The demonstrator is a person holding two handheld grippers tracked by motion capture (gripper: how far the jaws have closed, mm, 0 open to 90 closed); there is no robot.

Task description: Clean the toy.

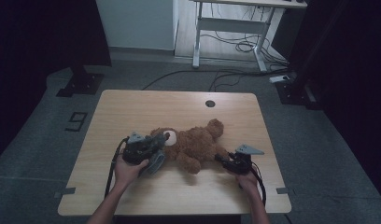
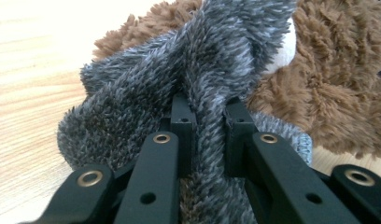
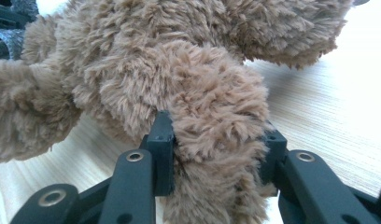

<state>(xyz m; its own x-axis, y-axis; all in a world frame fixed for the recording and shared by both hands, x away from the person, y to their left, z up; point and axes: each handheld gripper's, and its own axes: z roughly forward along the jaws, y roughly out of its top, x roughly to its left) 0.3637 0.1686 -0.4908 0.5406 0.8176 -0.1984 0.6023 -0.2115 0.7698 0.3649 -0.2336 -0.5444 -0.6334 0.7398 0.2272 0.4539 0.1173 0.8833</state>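
A brown teddy bear [image 1: 198, 142] lies on its side in the middle of the wooden table [image 1: 146, 107]. A grey fuzzy knitted piece [image 2: 146, 88] sits against the bear's head [image 2: 347, 84]. My left gripper [image 2: 207, 109] is shut on a fold of this grey piece [image 1: 157, 161], pinched tight between the jaws. In the high view the left gripper [image 1: 153, 144] is at the bear's head end. My right gripper [image 3: 216, 140] is shut on a brown plush limb [image 3: 216, 112] of the bear, at its other end [image 1: 223, 160].
A round cable hole [image 1: 210, 103] is near the table's far edge. Beyond the table stand a white-legged desk [image 1: 235, 28], loose floor cables [image 1: 235, 46] and black stand bases [image 1: 81, 81]. Bare wood lies on the far half and along the front edge.
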